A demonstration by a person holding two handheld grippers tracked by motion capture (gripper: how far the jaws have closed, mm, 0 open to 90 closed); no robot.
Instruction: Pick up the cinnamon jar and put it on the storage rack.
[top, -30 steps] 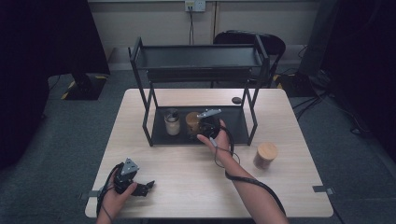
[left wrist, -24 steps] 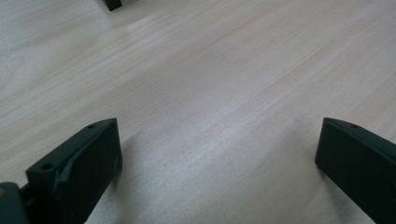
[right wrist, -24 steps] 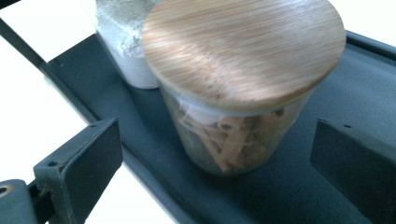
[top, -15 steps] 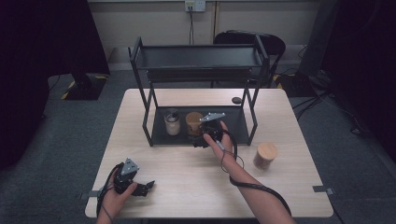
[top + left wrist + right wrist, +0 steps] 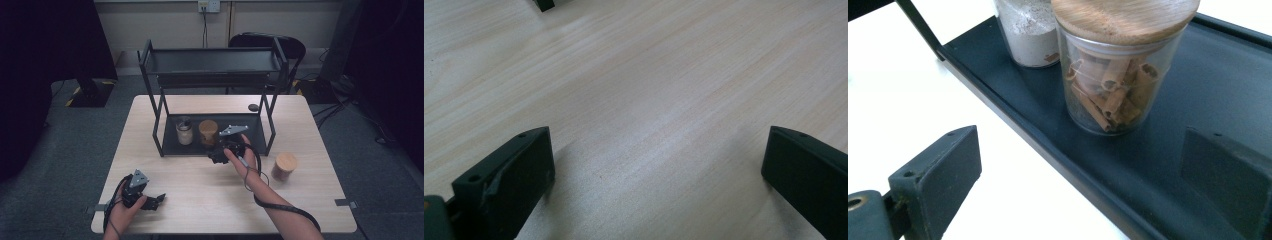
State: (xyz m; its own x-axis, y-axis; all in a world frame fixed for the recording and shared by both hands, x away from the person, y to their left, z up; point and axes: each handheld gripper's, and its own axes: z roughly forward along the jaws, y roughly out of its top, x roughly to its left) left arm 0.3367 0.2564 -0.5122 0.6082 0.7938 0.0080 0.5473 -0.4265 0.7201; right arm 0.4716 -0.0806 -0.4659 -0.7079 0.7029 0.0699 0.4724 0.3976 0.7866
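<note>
Right tool [image 5: 1080, 180] faces cinnamon jar [image 5: 1120, 65], powder jar [image 5: 1028, 32] behind.

Lab-like room, bare table [image 5: 200, 200], wall socket [image 5: 209, 6], grey carpet [image 5: 65, 145], trailing cables [image 5: 345, 100]

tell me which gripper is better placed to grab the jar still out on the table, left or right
Right, probably. The right gripper is open at the rack's lower shelf, a short way from the wooden-lidded jar. The left gripper rests open near the table's opposite front corner.

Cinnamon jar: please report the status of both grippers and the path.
Right gripper open, facing cinnamon jar on shelf tray, apart. Left gripper open, over table. White jar just behind; path free.
</note>
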